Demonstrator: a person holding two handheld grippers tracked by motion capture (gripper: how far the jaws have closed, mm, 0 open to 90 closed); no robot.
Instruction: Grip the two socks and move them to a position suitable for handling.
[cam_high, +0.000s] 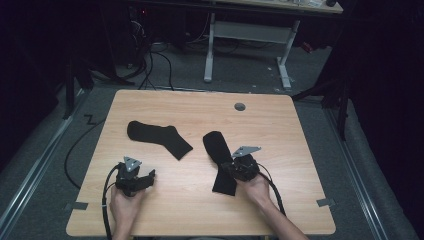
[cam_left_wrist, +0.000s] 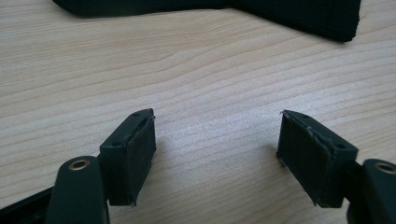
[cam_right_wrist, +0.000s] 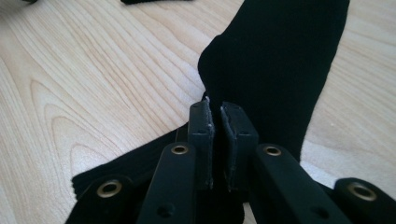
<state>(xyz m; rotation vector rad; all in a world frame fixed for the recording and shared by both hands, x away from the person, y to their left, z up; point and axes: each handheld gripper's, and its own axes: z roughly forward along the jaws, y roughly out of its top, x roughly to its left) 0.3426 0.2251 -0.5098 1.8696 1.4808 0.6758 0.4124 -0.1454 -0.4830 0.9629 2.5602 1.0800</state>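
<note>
High view looks down; gripper views hug the table (cam_high: 200, 190) (shared).

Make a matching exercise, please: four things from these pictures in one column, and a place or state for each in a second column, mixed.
1. left gripper
2. right gripper
3. left sock
4. cable hole

a. at the table's far edge
b. lying free, untouched
c. jaws wide apart over bare wood
d. jaws nearly together at a sock's heel

Pairs: 1-c, 2-d, 3-b, 4-a
</note>
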